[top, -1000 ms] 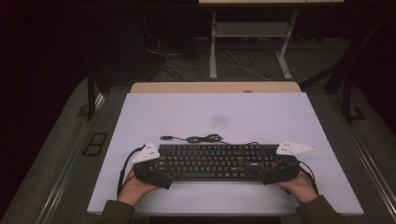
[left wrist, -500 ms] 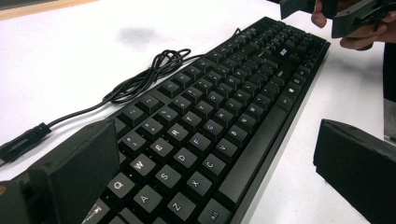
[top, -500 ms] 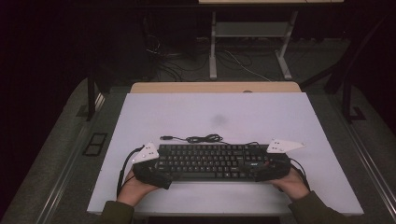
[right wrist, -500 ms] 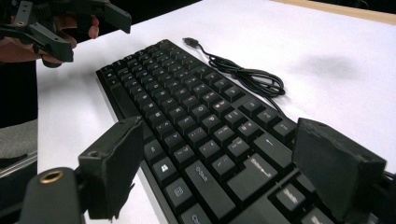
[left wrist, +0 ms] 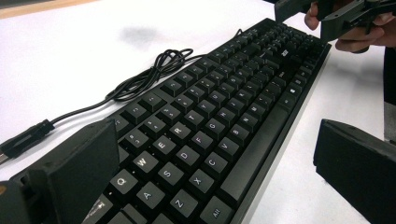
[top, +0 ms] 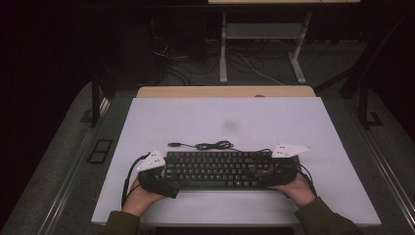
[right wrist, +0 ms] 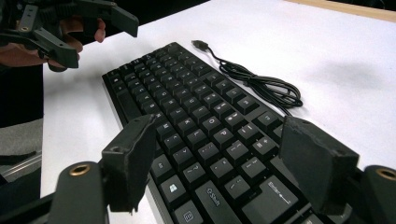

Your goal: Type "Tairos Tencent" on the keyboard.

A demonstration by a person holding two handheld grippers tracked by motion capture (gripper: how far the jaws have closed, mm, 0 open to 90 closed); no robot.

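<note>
Keyboard [top: 220, 169] ends under both grippers

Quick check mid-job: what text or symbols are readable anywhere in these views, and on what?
"Q", "W", "E", "R", "A", "S", "Z", "C", "V": letter keys on the keyboard, left gripper view.
"Alt": key at its near edge, same view.
"Shift": key in the right gripper view, beside a window-logo key.
The remaining key legends are too small or blurred to read.

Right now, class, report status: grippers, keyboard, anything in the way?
Left gripper open, astride keyboard's left end. Right gripper over its right end, jaws just been closing, not gripping. Cable coiled behind the keyboard, nothing blocking.
</note>
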